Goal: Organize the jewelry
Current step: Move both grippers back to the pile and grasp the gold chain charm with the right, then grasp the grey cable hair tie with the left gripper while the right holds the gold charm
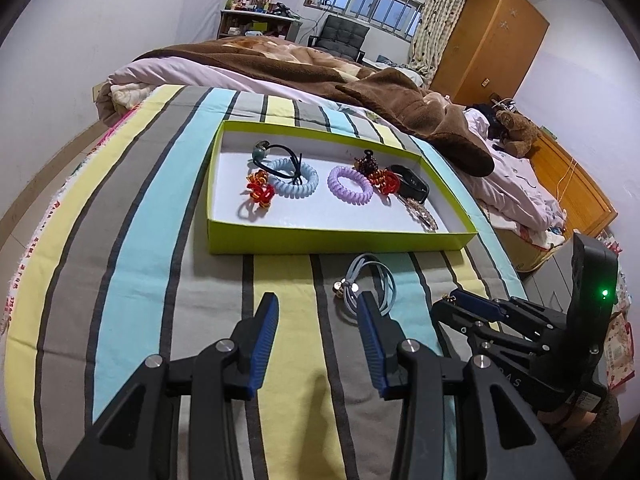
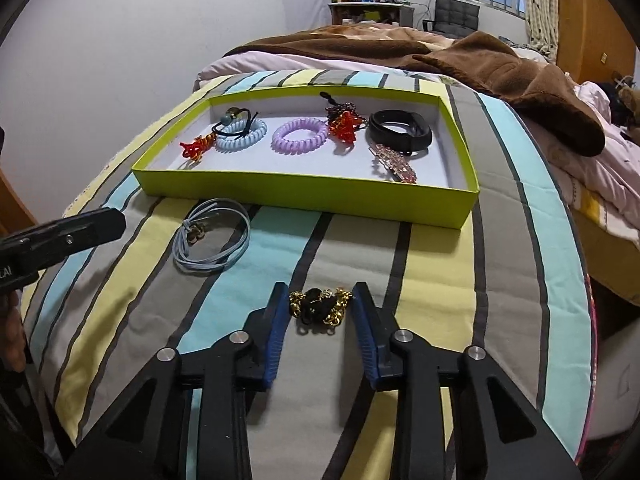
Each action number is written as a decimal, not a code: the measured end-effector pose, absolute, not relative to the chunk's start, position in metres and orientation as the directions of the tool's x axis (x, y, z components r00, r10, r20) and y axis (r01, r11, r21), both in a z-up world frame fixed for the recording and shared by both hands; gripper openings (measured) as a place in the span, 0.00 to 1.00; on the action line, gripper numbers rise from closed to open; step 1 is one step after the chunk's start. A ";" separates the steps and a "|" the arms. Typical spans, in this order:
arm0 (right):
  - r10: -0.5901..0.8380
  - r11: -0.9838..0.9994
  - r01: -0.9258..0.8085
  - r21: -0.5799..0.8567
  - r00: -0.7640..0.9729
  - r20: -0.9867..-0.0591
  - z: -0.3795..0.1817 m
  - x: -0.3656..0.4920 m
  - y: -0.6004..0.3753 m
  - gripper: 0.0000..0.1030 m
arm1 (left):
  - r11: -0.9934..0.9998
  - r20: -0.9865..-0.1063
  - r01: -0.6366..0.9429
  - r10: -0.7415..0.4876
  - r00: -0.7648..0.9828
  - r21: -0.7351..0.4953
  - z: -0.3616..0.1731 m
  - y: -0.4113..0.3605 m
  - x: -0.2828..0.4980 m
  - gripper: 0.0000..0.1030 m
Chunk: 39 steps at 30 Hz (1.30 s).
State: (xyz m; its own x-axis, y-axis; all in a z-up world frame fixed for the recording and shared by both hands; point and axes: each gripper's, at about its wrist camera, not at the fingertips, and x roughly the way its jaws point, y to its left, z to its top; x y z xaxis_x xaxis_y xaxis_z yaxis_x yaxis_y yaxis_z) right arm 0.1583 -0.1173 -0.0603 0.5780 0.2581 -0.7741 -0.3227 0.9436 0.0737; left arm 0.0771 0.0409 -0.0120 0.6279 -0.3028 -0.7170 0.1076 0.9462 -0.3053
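**Two loose pieces lay in front of the tray**

Left wrist view: the left gripper hung low over the striped bedspread, jaws wide and holding nothing. The blue cord lay on the spread between the tray's near wall and the gripper's right finger, whose tip overlapped the cord's loop in the picture; I could not tell whether they touched. The green tray sat square ahead, with bare spread running wide to its left. At right the right gripper came in low near the bed's edge; its jaw gap could not be judged from here. The blue coil and purple coil lay apart inside the tray.

Right wrist view: the right gripper stood with jaws wide on either side of the black-and-gold chain, which lay on the spread between the fingers. This view alone showed the chain whole, and the black band and clip at the tray's right end. The cord lay clear, near the tray's front wall.
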 end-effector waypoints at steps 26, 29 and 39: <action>0.262 0.957 -0.267 0.114 0.620 -0.739 -0.048 0.137 -0.150 0.22 | 0.972 -0.780 0.166 -0.231 0.581 -0.165 -0.026 -0.002 0.100 0.41; 0.266 0.956 -0.267 0.118 0.625 -0.734 -0.046 0.136 -0.152 0.22 | 0.976 -0.791 0.160 -0.211 0.574 -0.144 -0.029 -0.004 0.105 0.41; 0.277 0.952 -0.280 0.121 0.627 -0.728 -0.044 0.136 -0.153 0.22 | 0.982 -0.799 0.179 -0.161 0.579 -0.069 -0.033 -0.015 0.108 0.41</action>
